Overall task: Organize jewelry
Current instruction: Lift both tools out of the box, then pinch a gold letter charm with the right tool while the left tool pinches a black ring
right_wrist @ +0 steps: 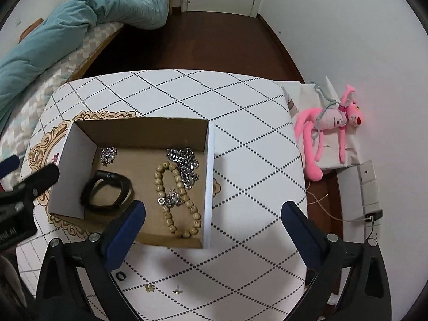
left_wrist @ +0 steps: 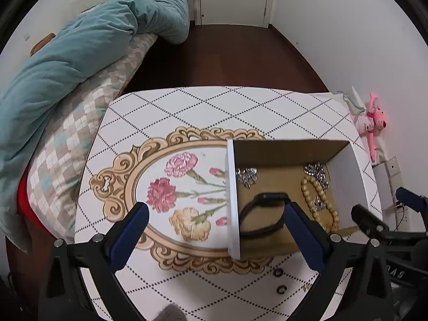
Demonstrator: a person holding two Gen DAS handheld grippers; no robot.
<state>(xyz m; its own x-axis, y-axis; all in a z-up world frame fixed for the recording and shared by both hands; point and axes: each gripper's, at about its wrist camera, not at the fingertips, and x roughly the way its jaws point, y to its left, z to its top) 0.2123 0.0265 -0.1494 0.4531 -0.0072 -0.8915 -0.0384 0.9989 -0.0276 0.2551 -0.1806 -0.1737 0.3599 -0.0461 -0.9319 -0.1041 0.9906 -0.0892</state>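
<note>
Mostly done: we hold both sets of fingers (left_wrist: 214,223) (right_wrist: 212,220) wide and empty; cardboard box (right_wrist: 210,187) holds bracelets, small earrings (right_wrist: 149,288) remain on the surface (right_wrist: 240,107).

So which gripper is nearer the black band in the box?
Left. The left gripper hangs open over the box's left wall, one of its fingers right over the black band. The right gripper straddles the box's right wall, beyond the beads.
</note>
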